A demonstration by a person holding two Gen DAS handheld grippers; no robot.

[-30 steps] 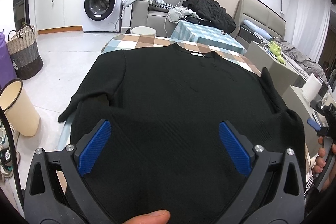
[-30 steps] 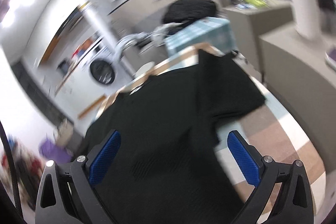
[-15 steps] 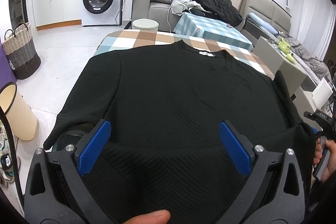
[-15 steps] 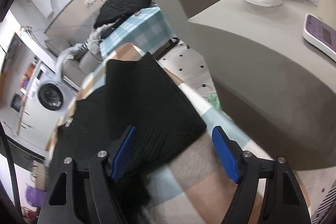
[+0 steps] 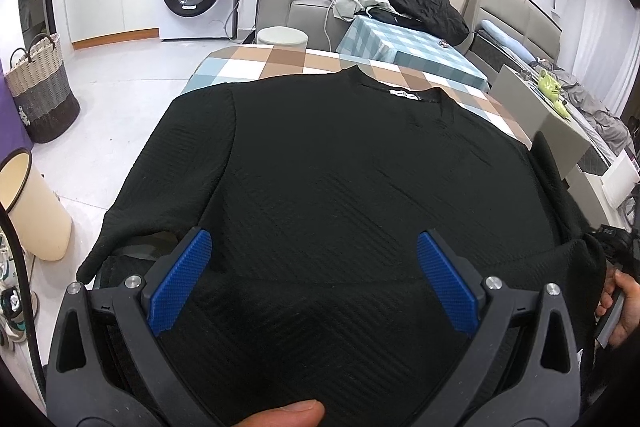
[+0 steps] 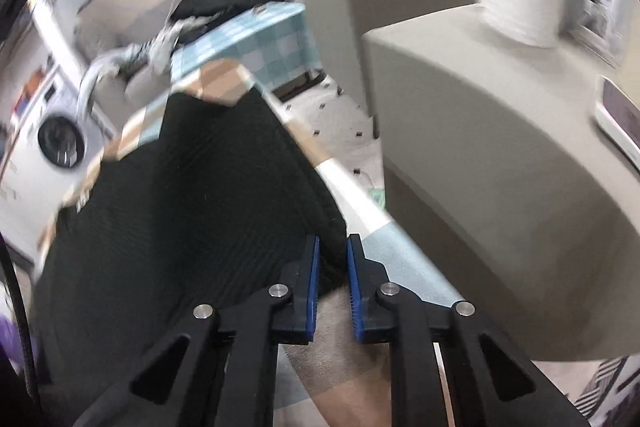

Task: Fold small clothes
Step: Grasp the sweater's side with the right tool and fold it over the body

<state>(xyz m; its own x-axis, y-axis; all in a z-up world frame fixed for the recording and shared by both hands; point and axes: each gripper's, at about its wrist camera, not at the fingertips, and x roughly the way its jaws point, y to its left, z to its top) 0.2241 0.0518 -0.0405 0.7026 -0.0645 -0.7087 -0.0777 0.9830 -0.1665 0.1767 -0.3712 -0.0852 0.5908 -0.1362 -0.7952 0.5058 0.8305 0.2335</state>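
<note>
Left gripper (image 5: 314,275): fingers spread wide above the black sweater (image 5: 340,187). Right gripper (image 6: 333,267): fingers nearly together, pinching the sweater's cuff edge (view blurred). The sweater lies flat on the checked table (image 5: 280,61), collar at the far side.

Your left claw (image 5: 314,277) hangs with its blue pads spread wide apart, your thumb (image 5: 286,415) showing at its base. Your right claw (image 6: 333,269) has its pads drawn nearly together with a narrow gap; your right hand (image 5: 622,307) grips its handle.
</note>
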